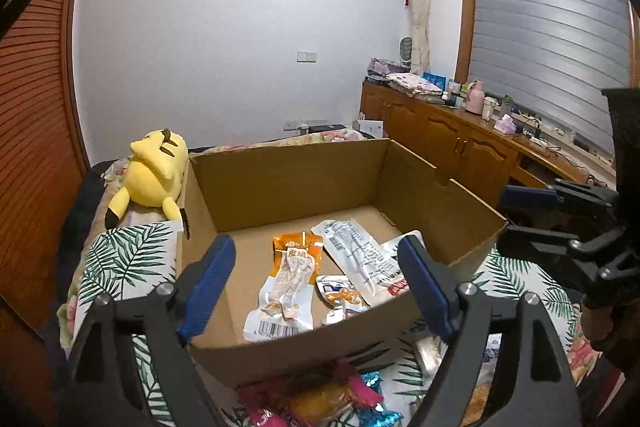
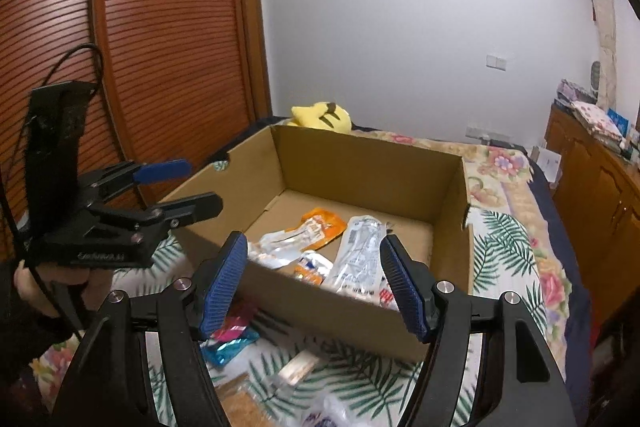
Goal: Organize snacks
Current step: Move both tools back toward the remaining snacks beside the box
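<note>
Far left: ribbed red-brown wood wardrobe door point(image 2: 160, 39), fine horizontal slats. Next to it a soft yellow plush toy point(image 1: 154, 175), rounded body w/ black-tipped ears, lying on the bed just beside the box's left wall.

Centre: open cardboard box point(image 1: 296, 171), plain brown corrugated, rectangular, flaps off the top, sitting on a bedspread point(image 1: 120, 255) w/ green palm-leaf print. Snacks inside on the box floor: orange & clear foil pouch point(image 1: 290, 279), crinkly, barcode end toward the camera; beside it to the right a long clear/white plastic pack point(image 1: 356, 251), tilted, printed text; a small shiny orange-and-white sachet point(image 1: 340, 293) between and below the two.

Left gripper point(image 1: 316, 283): black frame, ribbed blue rubber pads, jaws spread wide over the box's near edge, nothing between the pads – released. Below it, outside the box, loose wrappers: pink/orange packet point(image 1: 320, 395) and a glittery blue one point(image 1: 376, 415), both blurred.

Right gripper point(image 2: 314, 283): same build, jaws apart, empty, hovering at the box's near wall. Pale wafer-like bar point(image 2: 298, 367) on the bedspread under it.

Far right: glossy wood cabinets point(image 1: 460, 139), cluttered top; grey slatted blind point(image 1: 548, 43).
</note>
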Demonstrator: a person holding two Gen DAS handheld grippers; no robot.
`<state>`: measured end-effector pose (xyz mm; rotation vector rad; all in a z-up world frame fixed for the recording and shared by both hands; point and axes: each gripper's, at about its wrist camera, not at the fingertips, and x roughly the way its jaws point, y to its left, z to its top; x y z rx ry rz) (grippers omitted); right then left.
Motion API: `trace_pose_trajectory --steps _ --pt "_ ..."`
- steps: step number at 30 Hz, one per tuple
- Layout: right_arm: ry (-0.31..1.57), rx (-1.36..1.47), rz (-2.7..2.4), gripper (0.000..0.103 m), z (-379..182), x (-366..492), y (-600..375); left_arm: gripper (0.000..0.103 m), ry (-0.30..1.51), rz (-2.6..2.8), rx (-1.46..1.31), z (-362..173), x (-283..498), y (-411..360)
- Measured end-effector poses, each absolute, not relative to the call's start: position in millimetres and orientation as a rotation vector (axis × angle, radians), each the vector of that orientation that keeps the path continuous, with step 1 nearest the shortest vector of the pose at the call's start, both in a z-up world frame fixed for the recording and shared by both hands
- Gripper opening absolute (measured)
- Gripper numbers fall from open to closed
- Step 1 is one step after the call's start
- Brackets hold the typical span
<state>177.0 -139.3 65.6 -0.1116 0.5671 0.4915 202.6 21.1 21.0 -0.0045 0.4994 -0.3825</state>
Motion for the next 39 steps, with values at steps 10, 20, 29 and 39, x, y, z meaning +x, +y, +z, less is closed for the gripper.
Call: trace_pose_trajectory --steps 10,20,29,39 --pt "0.571 -0.078 0.494 0.071 44 115 -167 0.089 0.466 -0.38 -0.011 11 145 28" --pt "0.623 -0.033 0.454 0.071 9 65 -183 0.089 0.518 -0.361 -0.037 -41 88 19" --pt "0.715 0.06 0.446 0.054 -30 36 -170 0.089 0.554 -0.322 -0.077 -68 61 23" --pt "0.792 0.083 0.442 0.034 -54 35 -152 0.089 0.55 -0.316 -0.076 -72 58 21"
